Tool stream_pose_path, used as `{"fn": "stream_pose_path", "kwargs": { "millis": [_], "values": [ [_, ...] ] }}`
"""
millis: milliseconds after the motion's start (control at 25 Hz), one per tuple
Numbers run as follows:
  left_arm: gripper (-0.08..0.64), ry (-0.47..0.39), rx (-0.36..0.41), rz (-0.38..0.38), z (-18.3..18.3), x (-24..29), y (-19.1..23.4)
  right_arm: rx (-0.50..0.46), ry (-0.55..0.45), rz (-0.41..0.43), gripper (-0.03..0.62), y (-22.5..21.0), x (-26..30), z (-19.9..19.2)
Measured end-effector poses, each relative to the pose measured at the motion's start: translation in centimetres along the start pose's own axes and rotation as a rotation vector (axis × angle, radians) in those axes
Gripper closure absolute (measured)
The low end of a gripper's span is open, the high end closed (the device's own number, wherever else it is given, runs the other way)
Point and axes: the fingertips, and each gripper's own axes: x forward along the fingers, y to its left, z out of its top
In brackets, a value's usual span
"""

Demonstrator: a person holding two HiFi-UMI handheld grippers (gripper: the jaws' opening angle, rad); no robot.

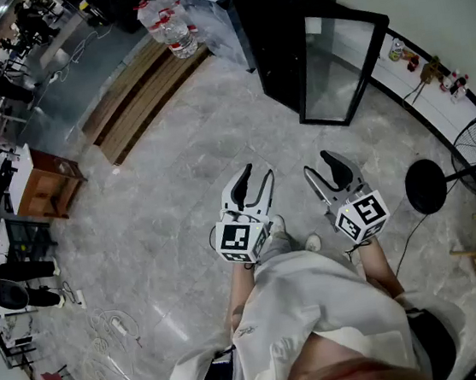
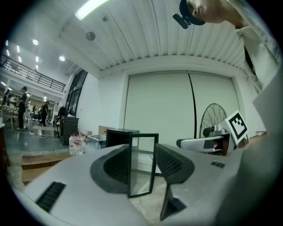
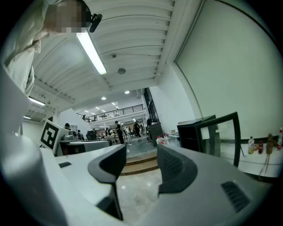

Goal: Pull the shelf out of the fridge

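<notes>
The person wears a loose white shirt (image 1: 313, 309) and light shoes (image 1: 312, 242). The left gripper (image 1: 256, 176) and the right gripper (image 1: 318, 165) are both pale grey, with smooth, round shapes. Each has two dark grey pads (image 2: 116, 165) with tiny bumps on them. Each carries a white cube (image 1: 241, 238) with black square marks on its sides.

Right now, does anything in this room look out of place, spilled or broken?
Nothing looks spilled or broken. The small black fridge stands on the grey marble floor with its glass door swung wide open, and loose white cables lie on the floor at the left.
</notes>
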Motion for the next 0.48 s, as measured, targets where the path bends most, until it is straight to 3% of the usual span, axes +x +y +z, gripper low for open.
{"fn": "stream_pose_path", "kwargs": {
  "millis": [480],
  "values": [
    [0.343,-0.005,-0.035,-0.034,-0.9,2.3,4.0,0.011,0.015,-0.014,0.345,-0.4,4.4,-0.7]
  ]
}}
